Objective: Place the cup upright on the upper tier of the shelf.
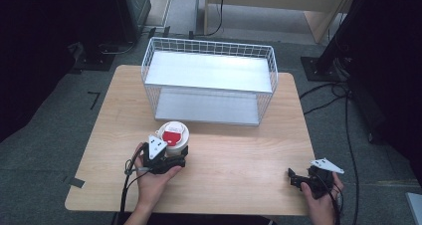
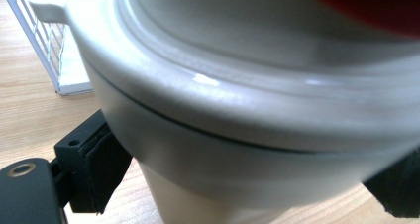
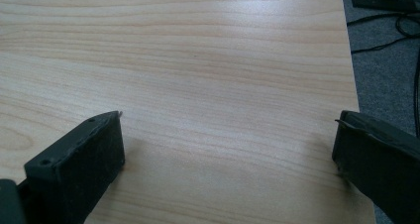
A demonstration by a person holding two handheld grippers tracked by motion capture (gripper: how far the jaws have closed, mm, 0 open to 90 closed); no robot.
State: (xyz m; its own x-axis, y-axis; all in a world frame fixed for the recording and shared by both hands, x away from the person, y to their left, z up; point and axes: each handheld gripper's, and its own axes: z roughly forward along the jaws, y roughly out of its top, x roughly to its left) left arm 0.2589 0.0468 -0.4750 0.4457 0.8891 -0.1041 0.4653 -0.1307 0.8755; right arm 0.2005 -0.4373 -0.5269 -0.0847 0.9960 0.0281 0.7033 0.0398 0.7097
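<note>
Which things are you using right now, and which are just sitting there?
In use:
cup, white with a red-topped lid
left gripper, its jaws around the cup

Just there:
wire basket, behind the cup
right gripper, open over bare table
cables on the floor

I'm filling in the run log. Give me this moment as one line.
left gripper: shut on cup, below its lid | right gripper: open, over table | wire shelf: behind cup
</note>
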